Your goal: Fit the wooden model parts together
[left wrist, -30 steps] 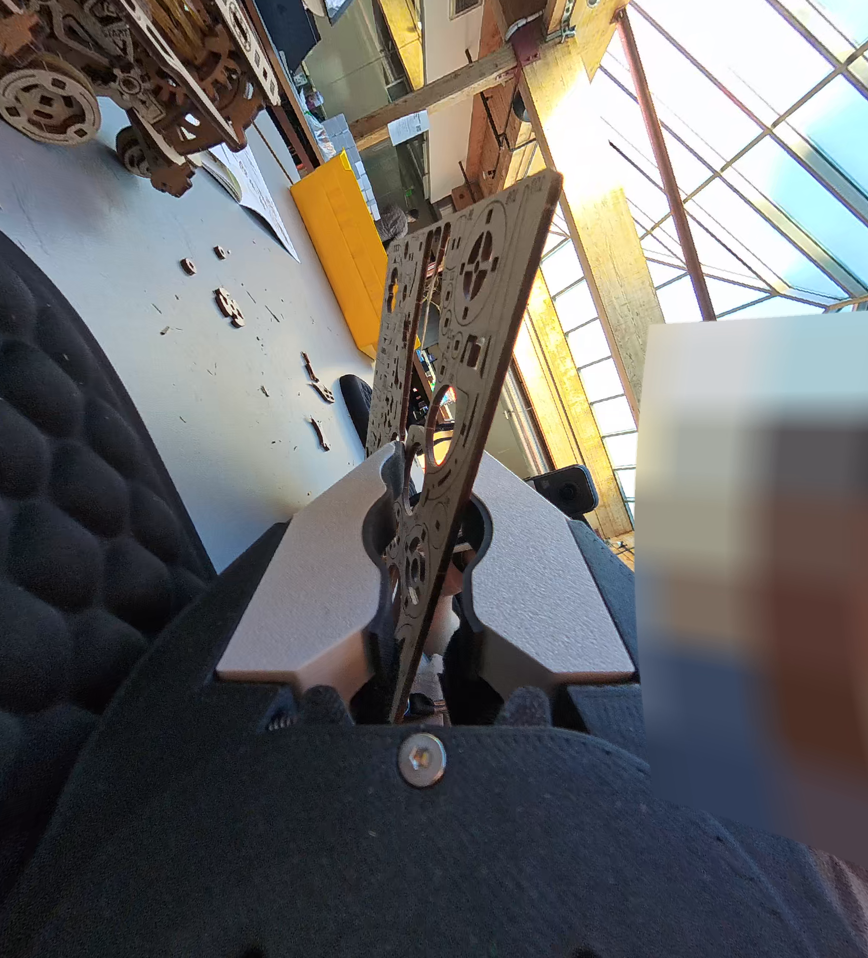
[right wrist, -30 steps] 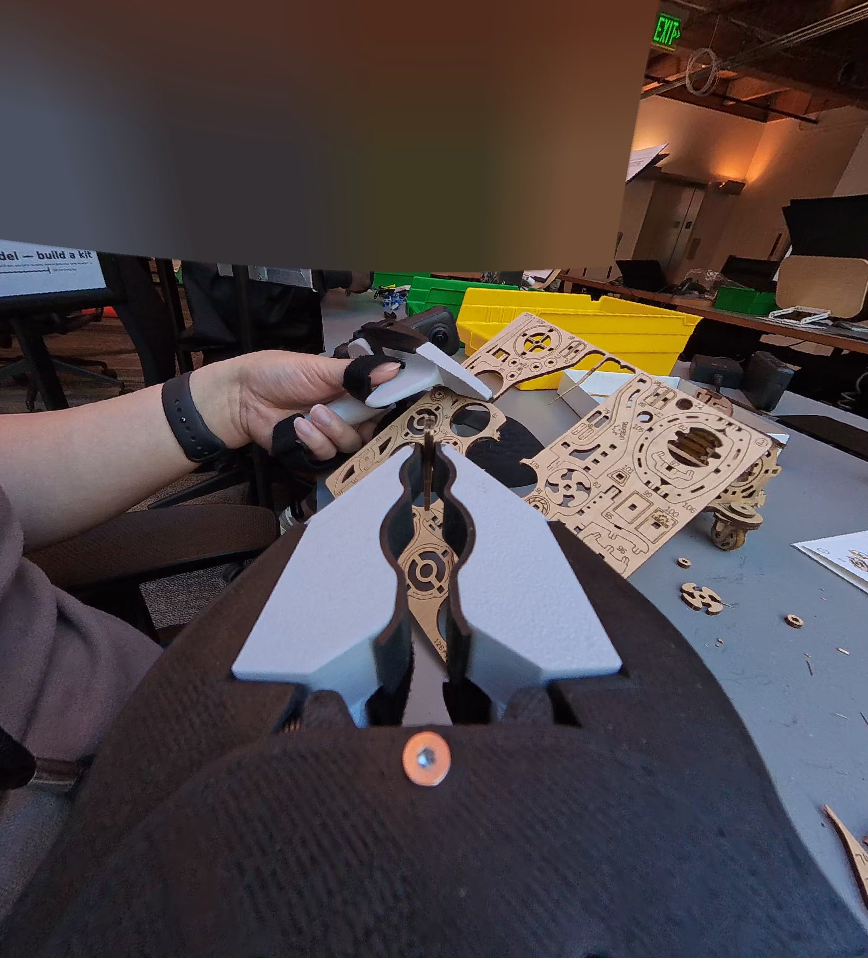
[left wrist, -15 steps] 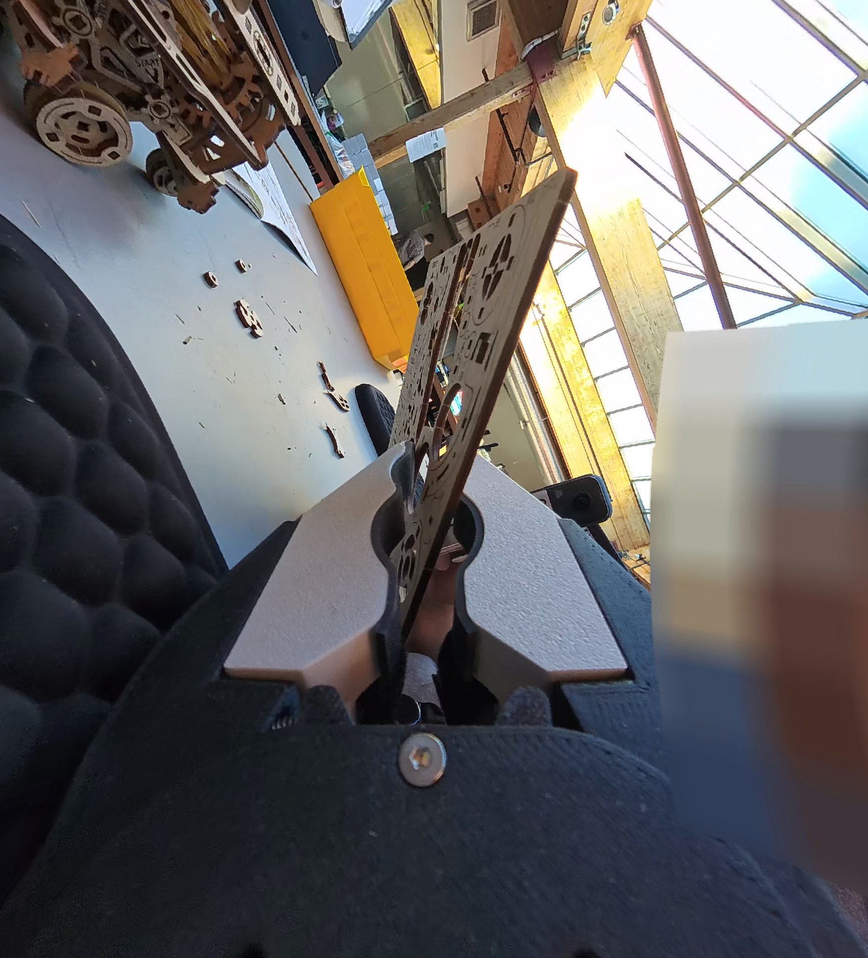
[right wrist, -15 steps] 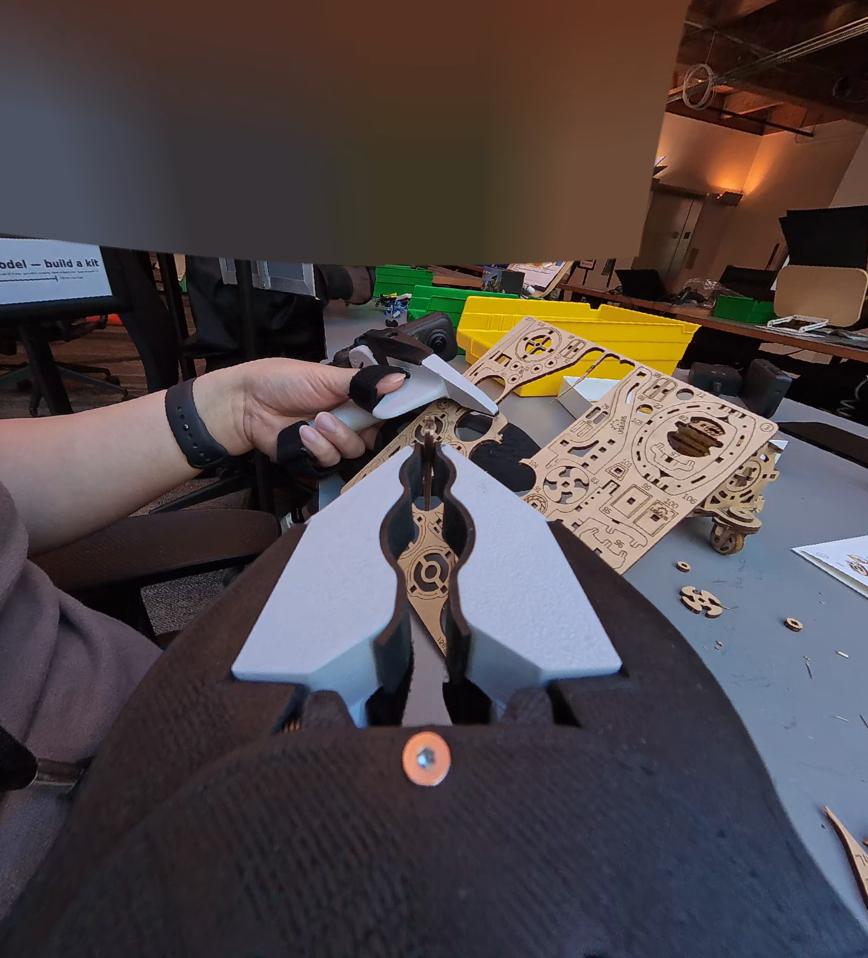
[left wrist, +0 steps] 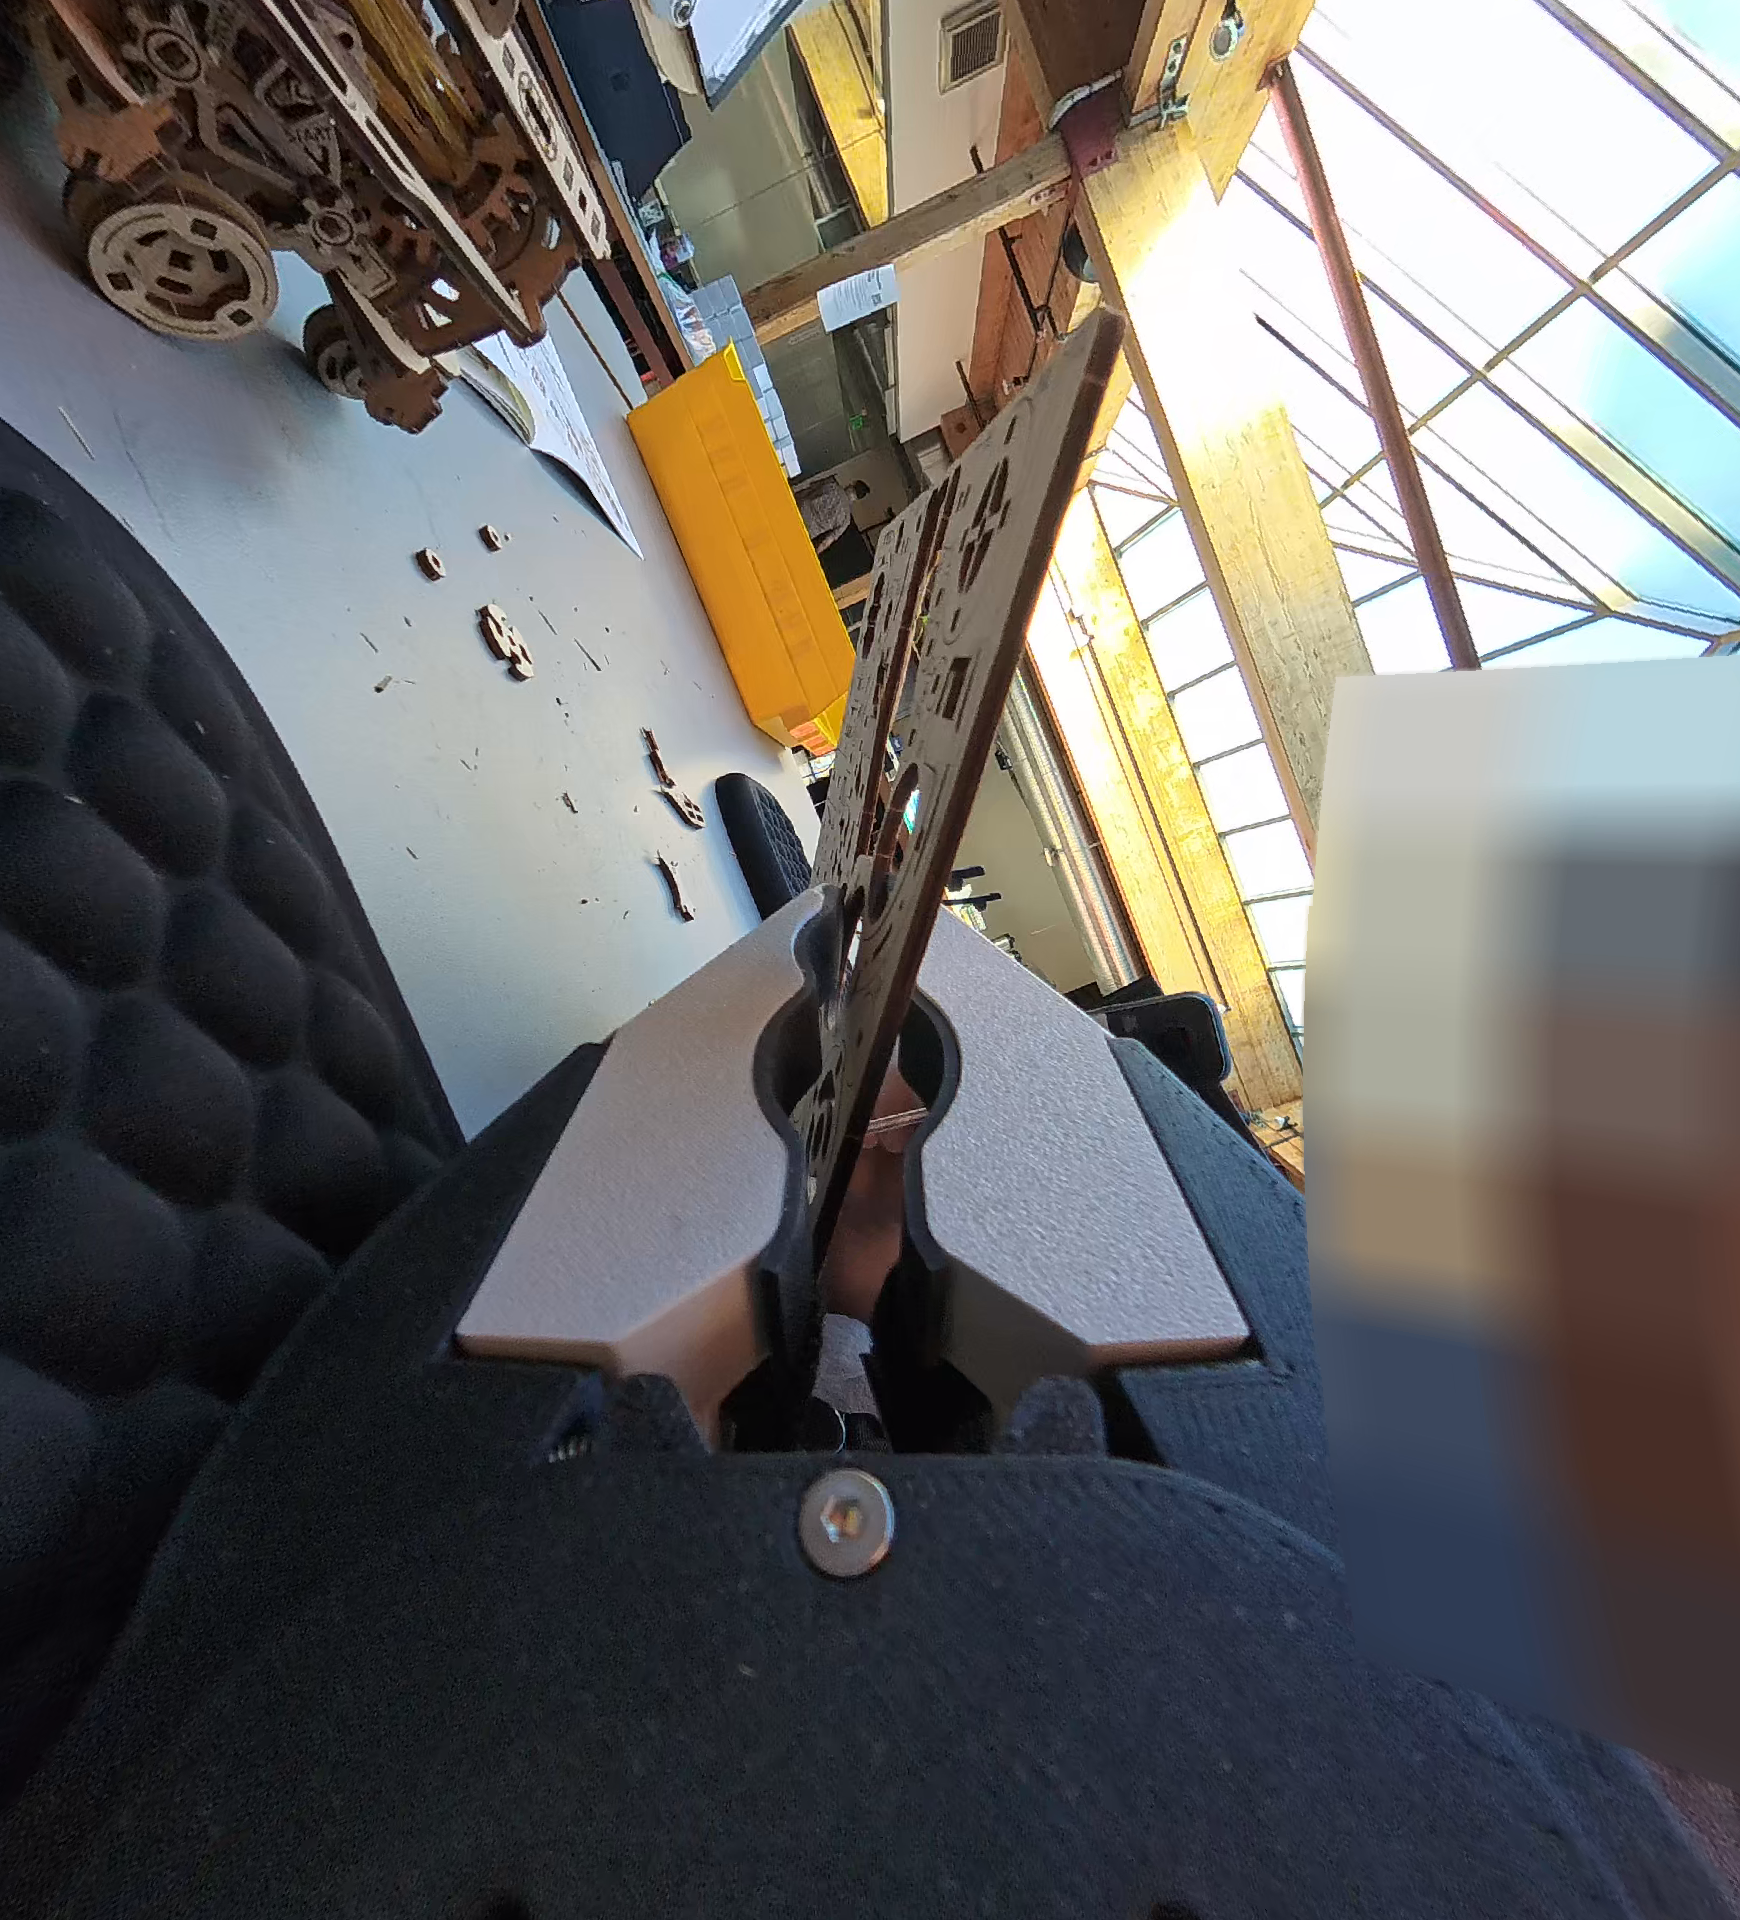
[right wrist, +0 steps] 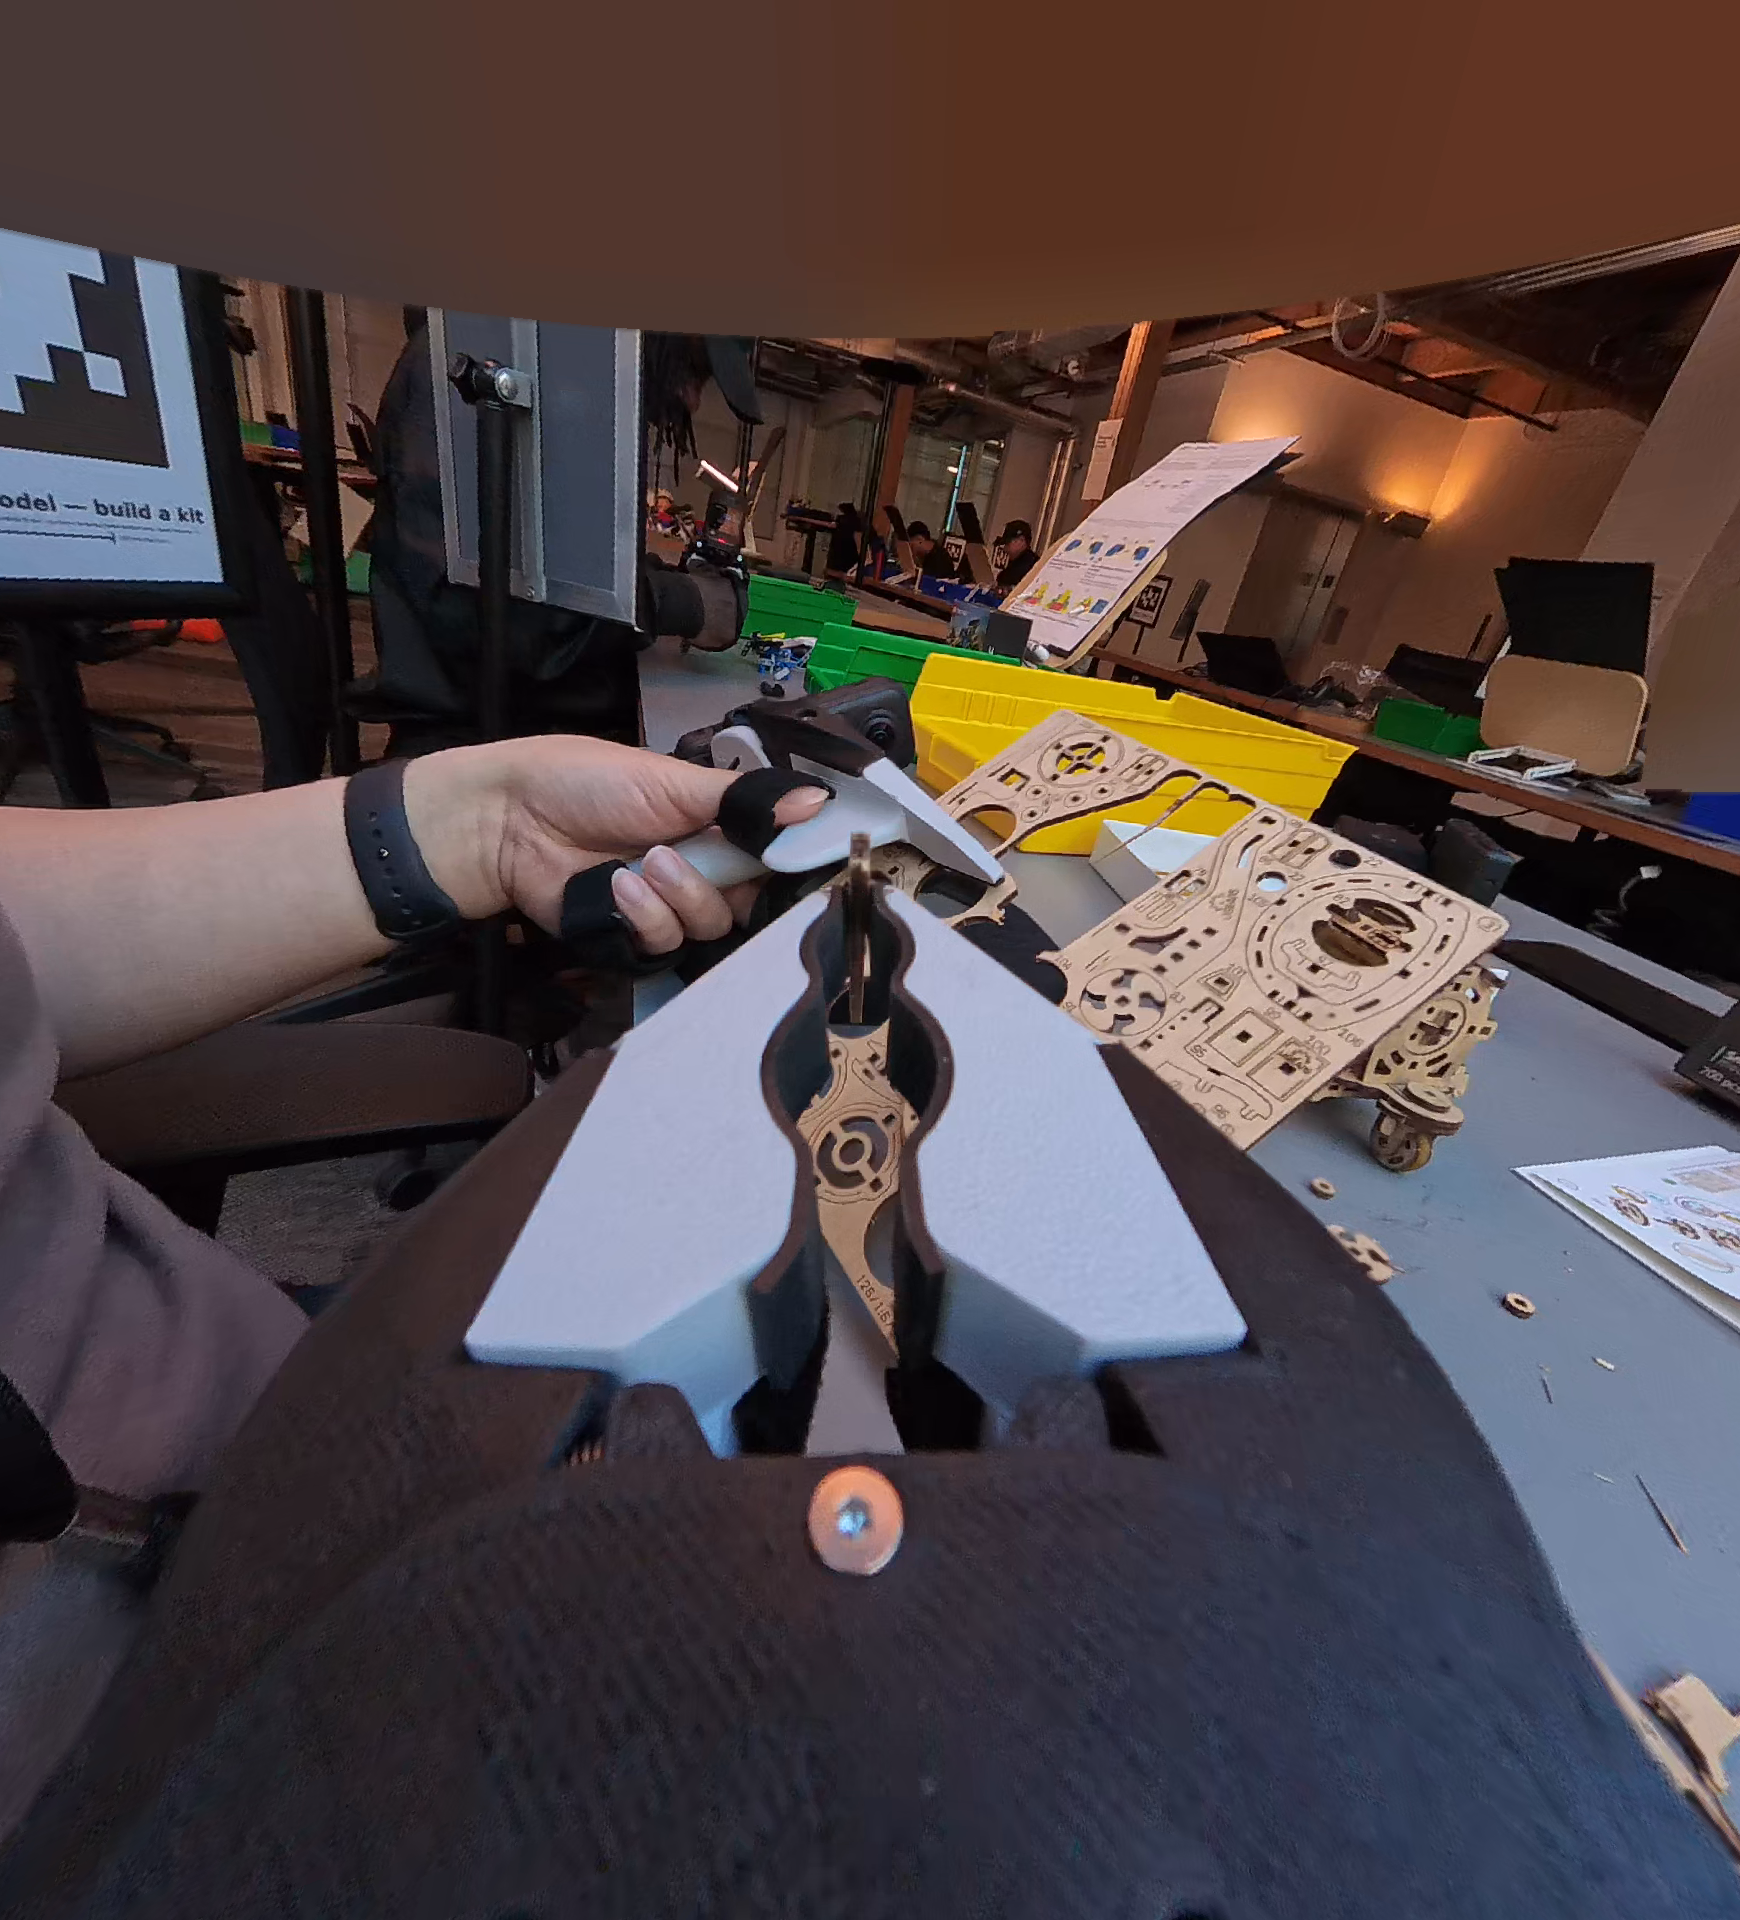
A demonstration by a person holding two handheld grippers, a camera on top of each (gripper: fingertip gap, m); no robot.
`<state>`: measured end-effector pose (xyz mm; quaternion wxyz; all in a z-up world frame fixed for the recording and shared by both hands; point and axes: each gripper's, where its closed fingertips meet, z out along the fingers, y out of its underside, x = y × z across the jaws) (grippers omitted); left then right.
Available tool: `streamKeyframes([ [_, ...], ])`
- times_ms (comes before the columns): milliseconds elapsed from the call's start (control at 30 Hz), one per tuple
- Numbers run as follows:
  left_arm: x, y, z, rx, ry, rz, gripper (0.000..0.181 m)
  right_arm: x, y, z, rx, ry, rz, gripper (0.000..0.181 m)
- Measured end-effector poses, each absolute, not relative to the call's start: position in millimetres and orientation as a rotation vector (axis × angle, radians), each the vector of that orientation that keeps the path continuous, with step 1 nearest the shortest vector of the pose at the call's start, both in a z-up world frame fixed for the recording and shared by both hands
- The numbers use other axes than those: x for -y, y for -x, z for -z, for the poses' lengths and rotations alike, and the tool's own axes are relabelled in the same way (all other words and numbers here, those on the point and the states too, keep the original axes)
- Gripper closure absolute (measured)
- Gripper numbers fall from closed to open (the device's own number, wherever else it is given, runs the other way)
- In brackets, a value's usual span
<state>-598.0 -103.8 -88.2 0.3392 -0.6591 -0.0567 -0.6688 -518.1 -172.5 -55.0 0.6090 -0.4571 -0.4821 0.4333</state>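
Left wrist view
- Left gripper (left wrist: 850, 997): clamped on the edge of a wooden sheet (left wrist: 959, 634).
- Sheet: laser-cut, seen almost edge-on, rising up and away from the fingers, dark against the skylight.
- Table (left wrist: 346, 582): grey, scattered with small wood bits (left wrist: 504, 642).
- Built model (left wrist: 326, 177): wheeled, gears showing, top left on the table, well apart from the sheet.
- Yellow bin (left wrist: 741, 561): behind the sheet, far side of the table.

Right wrist view
- Right gripper (right wrist: 858, 914): pinching a small flat wooden part (right wrist: 858, 940) edge-on, tip poking past the fingertips.
- Left gripper (right wrist: 876, 821): seen farther off, held in a hand (right wrist: 575, 821), gripping the sheet (right wrist: 1261, 956).
- Sheet: tilted, held above the table; whether its far corner touches the model (right wrist: 1417, 1081) is unclear.
- Booklet (right wrist: 1707, 1236): flat on the table at right.
- Yellow bin (right wrist: 1136, 727): behind the sheet.
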Motion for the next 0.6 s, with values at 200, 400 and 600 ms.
streamKeyframes([
  [200, 103, 597, 90, 0.145, 1.731, 1.720, 0.176, 151, 480, 29, 0.886, 0.999, -0.908, 0.180],
  [400, 102, 596, 93, 0.141, 1.754, 1.691, 0.177, 108, 438, 29, 0.662, 1.152, -0.900, 0.180],
  [600, 102, 596, 93, 0.142, 1.764, 1.668, 0.176, 106, 433, 29, 0.639, 1.159, -0.962, 0.180],
])
